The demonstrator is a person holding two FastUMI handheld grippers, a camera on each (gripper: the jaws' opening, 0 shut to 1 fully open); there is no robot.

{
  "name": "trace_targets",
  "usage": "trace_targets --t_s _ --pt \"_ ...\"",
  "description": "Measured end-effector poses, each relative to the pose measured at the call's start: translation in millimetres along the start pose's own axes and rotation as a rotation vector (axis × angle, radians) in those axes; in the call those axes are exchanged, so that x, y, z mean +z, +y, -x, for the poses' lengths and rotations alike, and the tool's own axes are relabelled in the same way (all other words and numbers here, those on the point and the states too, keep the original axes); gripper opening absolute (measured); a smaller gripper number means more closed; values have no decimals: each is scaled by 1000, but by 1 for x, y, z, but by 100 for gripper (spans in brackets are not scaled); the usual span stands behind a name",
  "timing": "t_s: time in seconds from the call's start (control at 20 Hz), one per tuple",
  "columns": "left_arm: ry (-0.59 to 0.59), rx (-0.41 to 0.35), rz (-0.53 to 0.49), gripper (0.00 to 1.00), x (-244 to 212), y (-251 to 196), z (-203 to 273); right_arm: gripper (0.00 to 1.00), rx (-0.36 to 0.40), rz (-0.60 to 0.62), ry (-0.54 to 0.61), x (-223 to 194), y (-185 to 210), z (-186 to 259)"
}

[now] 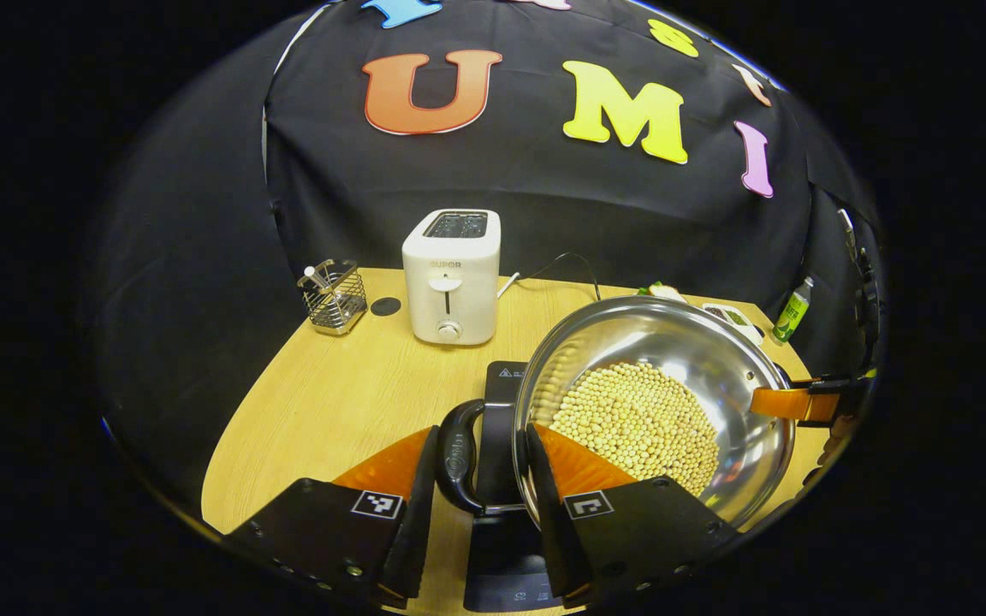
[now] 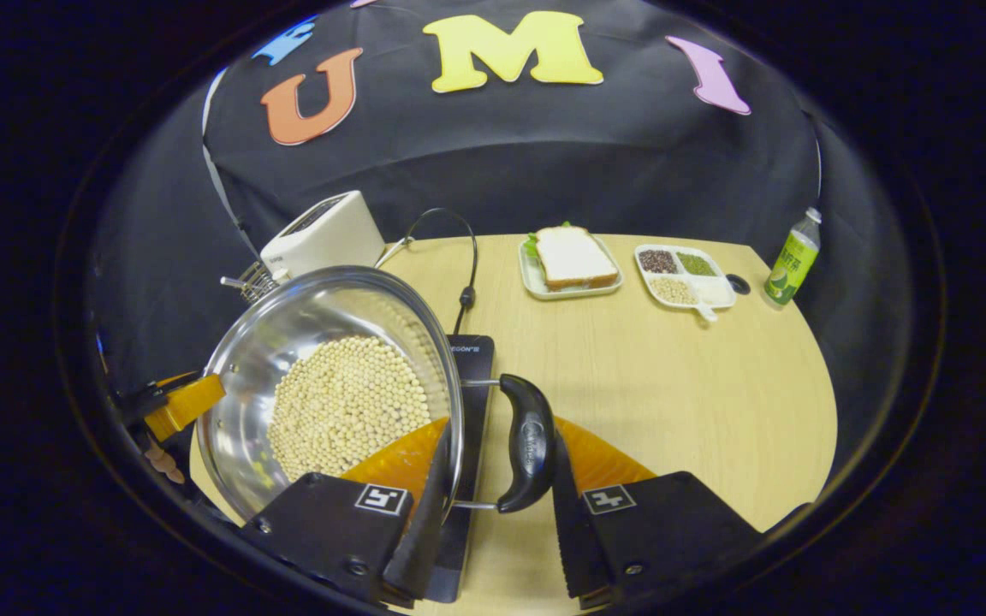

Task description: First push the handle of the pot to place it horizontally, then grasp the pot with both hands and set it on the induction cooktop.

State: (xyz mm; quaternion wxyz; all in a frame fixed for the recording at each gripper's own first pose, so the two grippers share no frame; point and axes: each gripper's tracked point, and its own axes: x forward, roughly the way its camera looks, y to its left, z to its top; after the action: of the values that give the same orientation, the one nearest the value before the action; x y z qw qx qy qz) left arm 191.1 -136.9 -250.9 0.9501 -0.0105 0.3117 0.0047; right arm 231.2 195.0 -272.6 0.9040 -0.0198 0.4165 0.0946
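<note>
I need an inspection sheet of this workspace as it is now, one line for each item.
Surface: wooden table, round-edged, bare in the near right part.
Job's things: steel pot with pale beans inside, tilted, over the black induction cooktop; whether it rests on it, I cannot tell.
Clutter: white toaster, wire caddy, sandwich on a tray, divided dish of grains, green bottle.
Grippers: left tongs straddle one black pot handle; right tongs straddle the other handle; contact by both fingers not certain.
Cables: black cord from the cooktop towards the wall.
Surroundings: black cloth wall.
</note>
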Motion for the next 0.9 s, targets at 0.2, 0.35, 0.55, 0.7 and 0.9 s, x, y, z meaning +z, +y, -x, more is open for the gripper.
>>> trace_targets --t_s 0.2,0.35,0.55,0.7,0.9 --pt "-8 1 -22 54 -2 0 -3 60 1 7 -15 0 0 -17" --pt "2 10 -25 54 -4 0 -8 60 23 -13 -14 -2 0 -22" --pt "-43 -1 -4 44 -1 0 -4 60 37 -29 -55 2 0 -25" --pt "-84 -16 -31 55 -1 1 -3 60 67 -54 -99 3 2 -26" --pt "-136 -16 -35 59 -3 1 -4 65 85 -98 -177 5 2 -25"
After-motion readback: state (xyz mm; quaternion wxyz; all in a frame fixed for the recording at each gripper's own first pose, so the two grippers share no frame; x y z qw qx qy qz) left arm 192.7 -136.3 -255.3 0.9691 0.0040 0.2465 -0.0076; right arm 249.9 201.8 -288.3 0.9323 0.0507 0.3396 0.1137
